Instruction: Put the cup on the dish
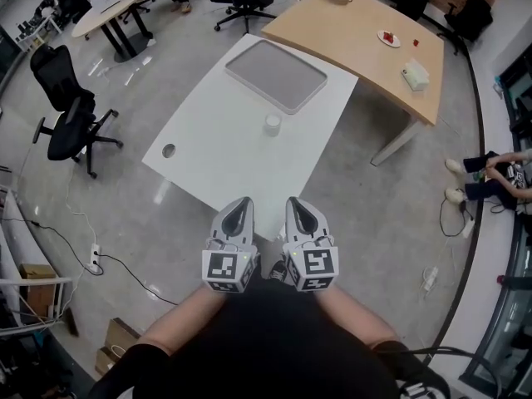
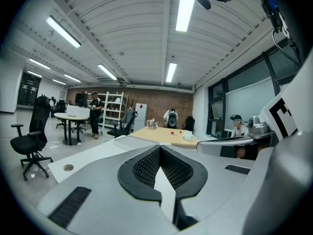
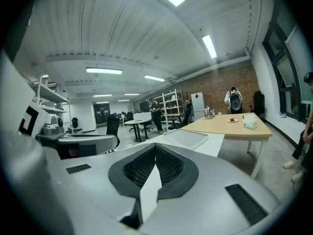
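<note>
A small white cup (image 1: 273, 124) stands upright on the white table (image 1: 208, 152), just in front of a flat grey rectangular dish (image 1: 277, 75) at the table's far end. My left gripper (image 1: 241, 204) and right gripper (image 1: 297, 204) are side by side above the table's near edge, well short of the cup, and both point toward it. Both are shut with nothing between the jaws. In the left gripper view the left gripper (image 2: 159, 148) has its pads together. In the right gripper view the right gripper (image 3: 155, 146) looks the same, with the dish (image 3: 186, 138) ahead of it. Neither gripper view shows the cup.
A curved wooden desk (image 1: 357, 36) with small items stands beyond the white table. A black office chair (image 1: 71, 115) is on the left. A person (image 1: 499, 169) sits at the right edge. The white table has a cable hole (image 1: 169, 150). Cables lie on the floor.
</note>
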`<control>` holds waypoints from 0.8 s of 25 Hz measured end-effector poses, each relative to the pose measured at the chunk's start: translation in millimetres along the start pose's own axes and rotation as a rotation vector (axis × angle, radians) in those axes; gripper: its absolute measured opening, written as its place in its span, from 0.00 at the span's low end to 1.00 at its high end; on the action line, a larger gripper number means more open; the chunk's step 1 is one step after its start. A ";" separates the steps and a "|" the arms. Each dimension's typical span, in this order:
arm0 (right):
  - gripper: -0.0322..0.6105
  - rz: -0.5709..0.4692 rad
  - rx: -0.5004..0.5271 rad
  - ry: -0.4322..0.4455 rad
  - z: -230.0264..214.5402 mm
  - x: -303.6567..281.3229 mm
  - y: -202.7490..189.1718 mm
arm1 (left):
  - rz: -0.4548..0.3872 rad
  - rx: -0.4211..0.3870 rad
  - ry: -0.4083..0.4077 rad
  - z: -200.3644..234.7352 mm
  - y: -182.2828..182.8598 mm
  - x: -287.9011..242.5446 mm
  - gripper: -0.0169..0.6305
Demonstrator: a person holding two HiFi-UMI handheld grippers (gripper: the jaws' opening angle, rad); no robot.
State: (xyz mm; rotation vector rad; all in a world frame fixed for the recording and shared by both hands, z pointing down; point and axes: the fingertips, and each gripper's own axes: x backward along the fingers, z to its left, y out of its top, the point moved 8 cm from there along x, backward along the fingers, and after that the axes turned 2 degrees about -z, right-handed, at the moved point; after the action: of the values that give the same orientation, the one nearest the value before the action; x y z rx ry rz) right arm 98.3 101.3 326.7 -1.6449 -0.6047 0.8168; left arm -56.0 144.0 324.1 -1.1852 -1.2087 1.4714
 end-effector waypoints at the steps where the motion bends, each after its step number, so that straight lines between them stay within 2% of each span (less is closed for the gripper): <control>1: 0.07 0.005 0.000 -0.004 -2.9 -6.4 0.6 | 0.002 0.003 -0.004 3.4 0.3 -7.9 0.04; 14: 0.07 0.054 -0.004 -0.103 -16.2 -123.1 15.3 | 0.039 0.013 -0.079 89.4 7.0 -111.9 0.04; 20: 0.07 0.096 -0.016 -0.174 -27.6 -173.6 9.9 | 0.072 0.038 -0.174 118.0 -7.3 -158.4 0.04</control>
State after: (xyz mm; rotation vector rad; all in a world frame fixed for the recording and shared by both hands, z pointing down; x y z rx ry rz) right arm 10.9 -49.1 353.9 -1.6377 -0.6585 1.0349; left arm -144.8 -28.4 362.5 -1.1033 -1.2594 1.6718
